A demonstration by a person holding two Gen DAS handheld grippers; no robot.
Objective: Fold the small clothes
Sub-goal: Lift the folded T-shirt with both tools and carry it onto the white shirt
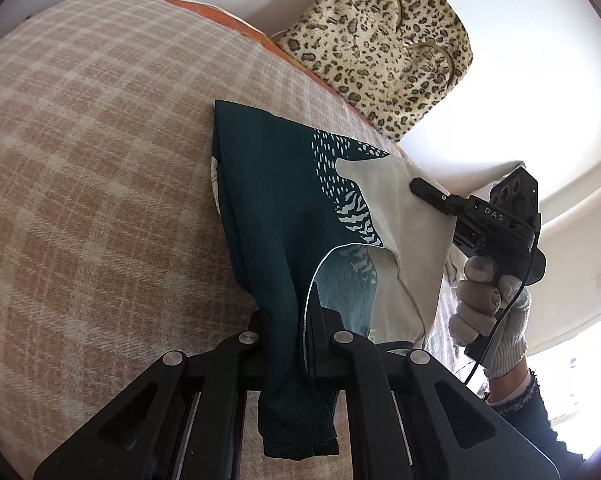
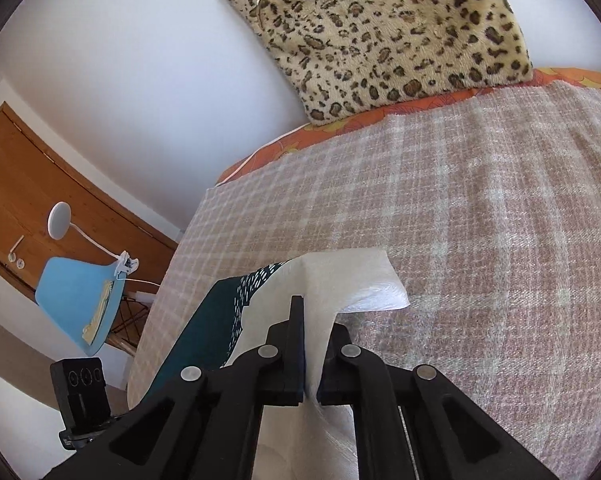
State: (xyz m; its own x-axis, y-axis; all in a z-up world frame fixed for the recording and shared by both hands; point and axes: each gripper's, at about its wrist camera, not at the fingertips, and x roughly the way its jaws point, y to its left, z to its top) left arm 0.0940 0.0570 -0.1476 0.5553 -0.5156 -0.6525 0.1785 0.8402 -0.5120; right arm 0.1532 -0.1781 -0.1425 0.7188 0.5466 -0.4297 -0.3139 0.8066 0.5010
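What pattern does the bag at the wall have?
Leopard print, dark spots on tan plush. The bag shows best in the right wrist view.

Bright daylight, window glare blown out, fisheye-warped edges.

Leopard-print bag (image 2: 380,36) on plaid blanket (image 2: 460,220); blue chair (image 2: 72,296), perhaps, beside wooden door (image 2: 40,176).

- The garment (image 1: 284,216) hangs between the two grippers, above the blanket (image 1: 100,160).
- The left gripper (image 1: 290,340) pinches one end, the right gripper (image 2: 310,344) the other.
- A cushion (image 2: 380,32) stands behind the blanket, against the wall (image 2: 120,40).
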